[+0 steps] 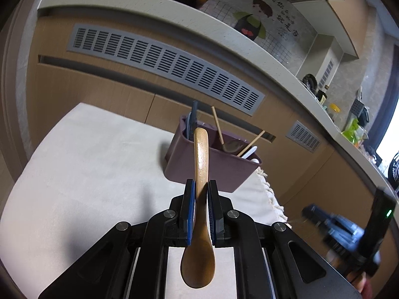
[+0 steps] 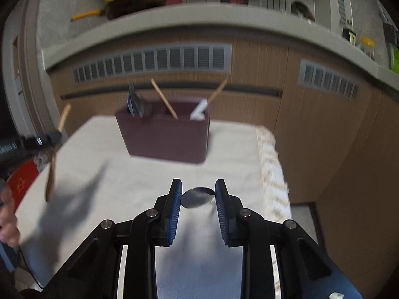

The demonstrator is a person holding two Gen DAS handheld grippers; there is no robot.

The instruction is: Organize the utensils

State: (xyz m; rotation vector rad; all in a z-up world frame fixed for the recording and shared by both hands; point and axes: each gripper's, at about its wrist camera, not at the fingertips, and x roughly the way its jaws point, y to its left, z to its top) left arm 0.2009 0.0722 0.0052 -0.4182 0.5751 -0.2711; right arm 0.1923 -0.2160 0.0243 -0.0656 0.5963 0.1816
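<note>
My left gripper (image 1: 200,186) is shut on a wooden spoon (image 1: 200,172), held by the handle with the bowl toward the camera and the handle tip pointing at the maroon utensil holder (image 1: 199,169). The right wrist view shows that spoon (image 2: 53,164) held above the table at the far left. My right gripper (image 2: 198,186) is partly open; a metal spoon bowl (image 2: 197,197) shows between its fingertips, and whether it is gripped is unclear. The holder (image 2: 167,137) stands ahead with several utensils in it.
A white cloth (image 1: 87,164) covers the table; its fringed edge (image 2: 271,164) runs along the right. Brown cabinets with grey vents (image 1: 164,64) stand behind, under a countertop (image 2: 174,17) with a pan. The right gripper shows blurred in the left wrist view (image 1: 349,231).
</note>
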